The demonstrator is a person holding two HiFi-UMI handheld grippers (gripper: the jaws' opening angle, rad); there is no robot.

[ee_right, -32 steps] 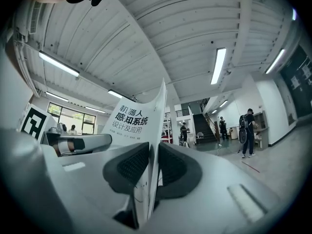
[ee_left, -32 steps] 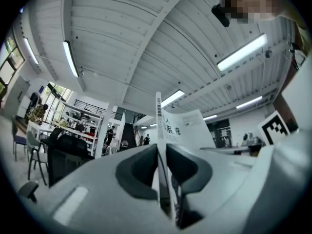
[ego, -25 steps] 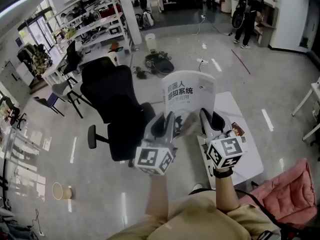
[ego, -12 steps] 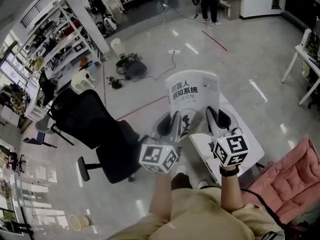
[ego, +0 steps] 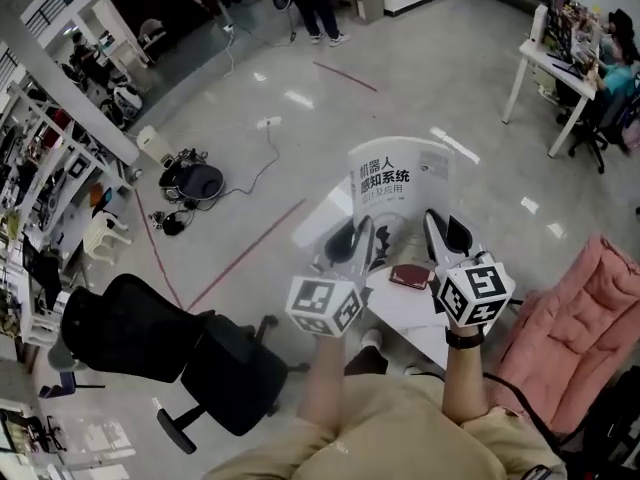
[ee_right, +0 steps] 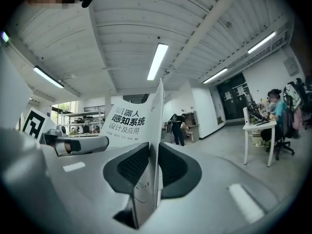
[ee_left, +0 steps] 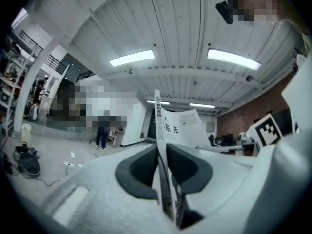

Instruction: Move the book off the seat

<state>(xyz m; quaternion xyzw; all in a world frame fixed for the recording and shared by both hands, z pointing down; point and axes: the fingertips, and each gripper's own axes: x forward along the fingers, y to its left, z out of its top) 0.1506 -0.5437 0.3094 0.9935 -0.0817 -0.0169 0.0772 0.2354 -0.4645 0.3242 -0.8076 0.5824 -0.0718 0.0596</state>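
The book (ego: 400, 183) is held upright in the air by both grippers, with its white cover and dark printed title facing the head view. It is clear of every seat.

The left gripper (ego: 352, 240) grips the lower left edge of the book. In the left gripper view its jaws stand narrow, with the dark pads pressed against both faces of the thin page block. The spine edge rises straight up between them.

The right gripper (ego: 440, 238) grips the lower right edge. In the right gripper view its jaws are likewise narrow and clamped on the book, with one pad on each side. The title side of the cover is turned towards the left gripper.

Both grippers sit side by side, near each other and at about the same height, with the book spanning the gap between them.

A white worktop (ego: 405, 313) lies directly below the book and the grippers. A small dark-red item (ego: 408, 275) rests on it, between the two grippers as the head view shows them.

The black office chair (ego: 215, 368) stands on the floor (ego: 250, 168) at the lower left of the head view, well apart from the book, and its seat is bare. A pink padded chair (ego: 580, 338) stands at the right, beside the worktop.
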